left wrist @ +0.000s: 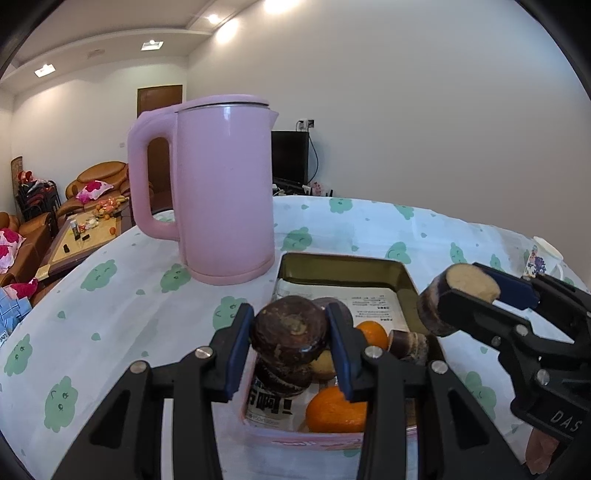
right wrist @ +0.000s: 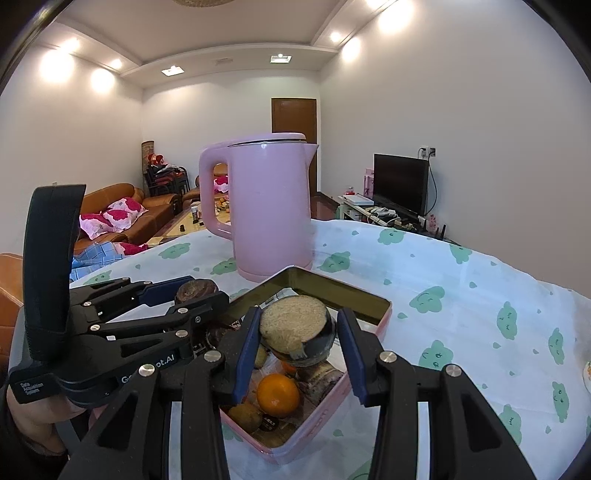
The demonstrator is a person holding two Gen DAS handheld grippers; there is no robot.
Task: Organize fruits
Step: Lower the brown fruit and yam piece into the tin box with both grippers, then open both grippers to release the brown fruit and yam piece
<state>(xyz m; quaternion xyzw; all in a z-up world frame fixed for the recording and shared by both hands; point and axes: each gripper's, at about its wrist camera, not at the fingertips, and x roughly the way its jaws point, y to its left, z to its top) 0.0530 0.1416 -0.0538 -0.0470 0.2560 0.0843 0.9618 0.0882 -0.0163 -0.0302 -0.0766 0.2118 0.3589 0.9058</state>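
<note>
White walls (right wrist: 461, 110), brown sofa (right wrist: 122, 210), wooden door (right wrist: 293, 118), ceiling spotlights (right wrist: 335, 36).

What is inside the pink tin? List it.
Inside the pink tin: two oranges, dark sugarcane pieces, a brownish fruit, printed paper. The grippers and their held pieces hide the middle.

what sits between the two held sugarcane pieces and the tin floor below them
Both sugarcane chunks hang over the pink tin; an orange, other cane pieces and a kiwi crowd the near floor, the far end is bare.
</note>
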